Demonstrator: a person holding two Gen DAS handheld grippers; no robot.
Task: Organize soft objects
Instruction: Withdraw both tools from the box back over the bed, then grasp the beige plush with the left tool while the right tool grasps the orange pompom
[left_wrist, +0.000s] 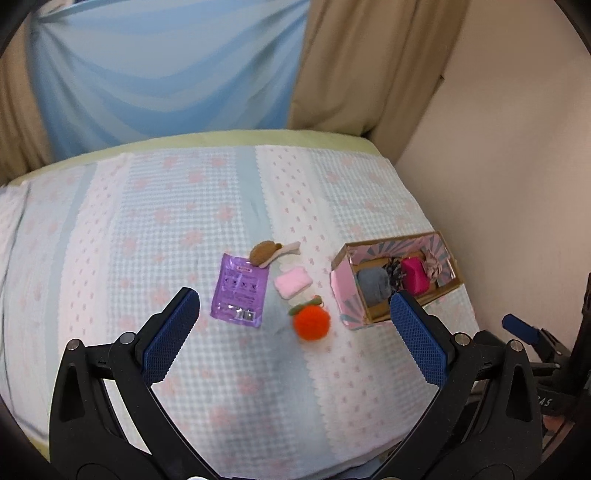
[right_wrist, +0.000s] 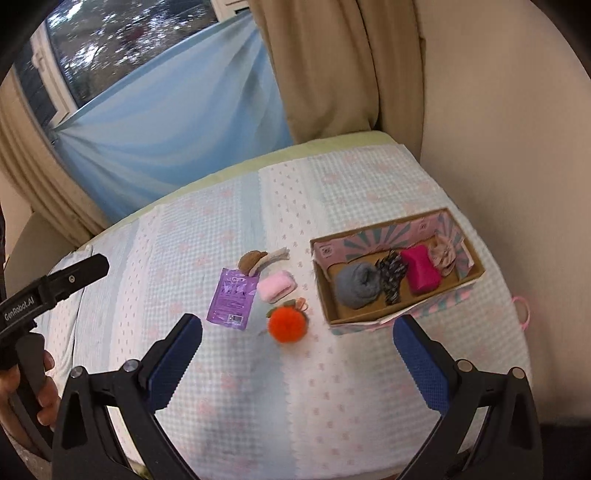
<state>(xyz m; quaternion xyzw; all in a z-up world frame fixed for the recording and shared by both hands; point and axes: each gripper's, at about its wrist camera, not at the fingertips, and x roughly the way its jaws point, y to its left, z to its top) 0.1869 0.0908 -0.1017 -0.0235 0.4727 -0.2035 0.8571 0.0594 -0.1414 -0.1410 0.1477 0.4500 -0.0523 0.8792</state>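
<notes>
An orange pom-pom (left_wrist: 311, 323) (right_wrist: 287, 325), a pink sponge pad (left_wrist: 293, 282) (right_wrist: 276, 286), a brown plush snail (left_wrist: 266, 252) (right_wrist: 255, 260) and a purple packet (left_wrist: 240, 290) (right_wrist: 232, 298) lie on the patterned bedspread. A cardboard box (left_wrist: 347, 273) (right_wrist: 321, 280) to their right holds a grey yarn ball (right_wrist: 357, 286), a dark scrunchie, a magenta pad (right_wrist: 421, 272) and a patterned cloth. My left gripper (left_wrist: 295, 325) is open and empty, hovering above the pom-pom. My right gripper (right_wrist: 297, 349) is open and empty, just short of the pom-pom.
The bed (left_wrist: 184, 206) ends at a beige wall (left_wrist: 498, 147) on the right. Blue and tan curtains (left_wrist: 166, 74) hang behind. The left gripper's handle and the hand holding it show at the left edge of the right wrist view (right_wrist: 44, 288).
</notes>
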